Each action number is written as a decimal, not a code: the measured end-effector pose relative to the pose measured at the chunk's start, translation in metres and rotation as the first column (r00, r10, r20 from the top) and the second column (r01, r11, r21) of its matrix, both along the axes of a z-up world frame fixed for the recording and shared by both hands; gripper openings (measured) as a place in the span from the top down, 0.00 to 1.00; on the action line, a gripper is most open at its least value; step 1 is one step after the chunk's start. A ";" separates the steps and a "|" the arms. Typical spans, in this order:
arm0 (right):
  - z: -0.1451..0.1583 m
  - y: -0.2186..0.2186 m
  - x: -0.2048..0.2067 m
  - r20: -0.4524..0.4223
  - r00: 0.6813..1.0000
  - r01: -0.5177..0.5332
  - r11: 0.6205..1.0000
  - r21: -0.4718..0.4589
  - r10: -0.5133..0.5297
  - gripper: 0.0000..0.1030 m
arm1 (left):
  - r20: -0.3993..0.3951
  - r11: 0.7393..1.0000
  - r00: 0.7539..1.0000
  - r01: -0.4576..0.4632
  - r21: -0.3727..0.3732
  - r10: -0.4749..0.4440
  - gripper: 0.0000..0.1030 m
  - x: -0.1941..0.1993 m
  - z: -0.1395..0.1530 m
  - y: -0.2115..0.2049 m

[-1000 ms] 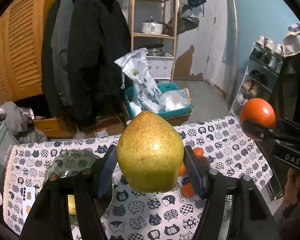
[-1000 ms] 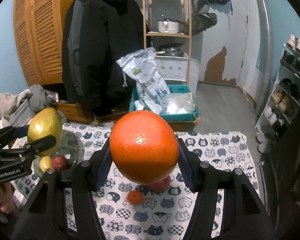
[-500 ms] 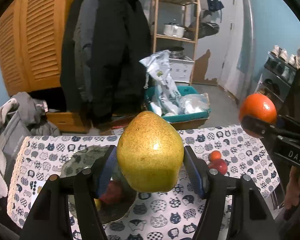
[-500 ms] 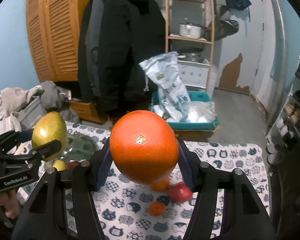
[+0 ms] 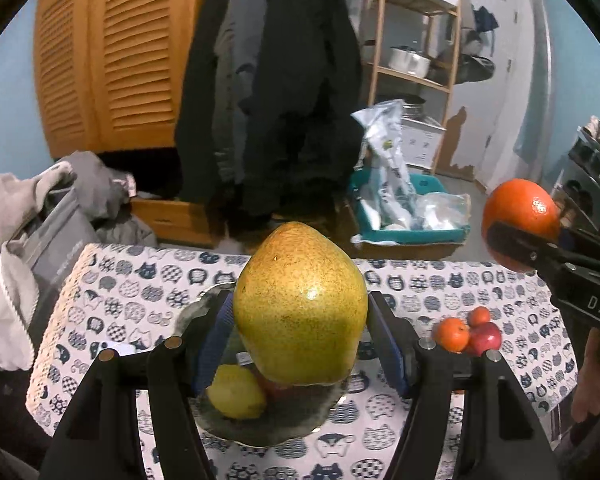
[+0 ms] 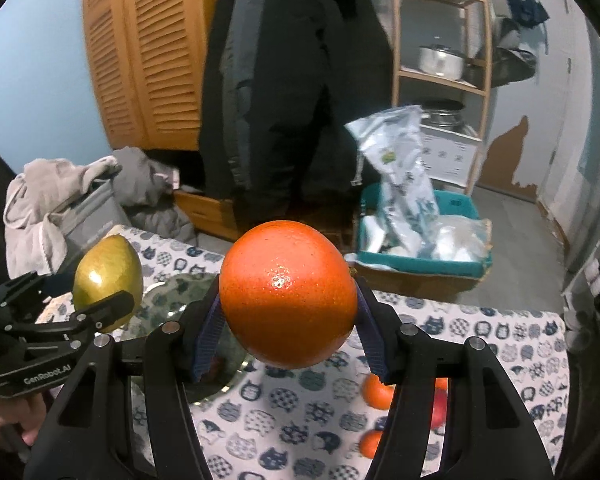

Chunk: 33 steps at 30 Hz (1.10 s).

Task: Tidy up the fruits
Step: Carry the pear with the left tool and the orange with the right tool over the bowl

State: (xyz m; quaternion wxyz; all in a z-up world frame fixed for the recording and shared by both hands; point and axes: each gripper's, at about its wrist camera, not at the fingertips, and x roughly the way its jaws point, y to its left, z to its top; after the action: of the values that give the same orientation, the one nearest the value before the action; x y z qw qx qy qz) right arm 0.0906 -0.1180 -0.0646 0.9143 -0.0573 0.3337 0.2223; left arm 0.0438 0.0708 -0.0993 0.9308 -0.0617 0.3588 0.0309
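My left gripper (image 5: 302,340) is shut on a large yellow-green pear (image 5: 300,304), held above a dark glass plate (image 5: 292,424) on the cat-print tablecloth (image 5: 132,288). A small yellow fruit (image 5: 236,392) and a red one lie on that plate, partly hidden by the pear. My right gripper (image 6: 288,328) is shut on a big orange (image 6: 288,292), up in the air to the right of the plate (image 6: 180,292). The right wrist view shows the pear (image 6: 108,276) at left; the left wrist view shows the orange (image 5: 520,216) at right. Small oranges (image 5: 454,334) and a red apple (image 5: 486,338) lie on the cloth.
Behind the table hang dark coats (image 5: 276,88) in front of a wooden louvred wardrobe (image 5: 108,52). A teal bin (image 5: 408,228) with plastic bags stands on the floor, a wooden shelf (image 5: 416,40) with a pot behind it. Grey clothes (image 5: 24,240) are piled at the table's left end.
Both grippers have travelled leftward over the table with their fruit. The plate now lies directly under the pear, and the loose oranges and apple have slid to the right in both views.
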 end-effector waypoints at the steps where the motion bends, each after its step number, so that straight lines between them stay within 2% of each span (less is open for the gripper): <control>1: -0.001 0.006 0.002 -0.003 1.000 -0.009 1.000 -0.001 0.009 0.41 | -0.003 1.000 1.000 -0.007 0.000 0.007 0.34 0.000 -0.001 0.005; 9: -0.013 0.050 0.014 -0.040 0.997 -0.071 0.997 0.005 0.071 0.41 | -0.034 0.997 0.997 -0.074 0.004 0.075 0.34 0.003 -0.015 0.046; 19: -0.038 0.095 0.033 -0.119 0.986 -0.120 0.993 0.018 0.121 0.41 | -0.093 0.994 0.990 -0.105 -0.002 0.105 0.34 0.012 -0.038 0.077; 33: -0.102 0.127 0.064 -0.249 0.960 -0.140 0.990 -0.016 0.132 0.41 | -0.237 0.991 0.964 -0.132 -0.030 0.121 0.34 0.046 -0.104 0.099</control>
State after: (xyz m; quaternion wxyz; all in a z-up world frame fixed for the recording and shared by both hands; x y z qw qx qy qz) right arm 0.1546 0.0093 -0.1663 0.8471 -0.0672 0.4439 0.2845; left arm 0.0896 0.1700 -0.2029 0.8763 -0.1015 0.4624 0.0893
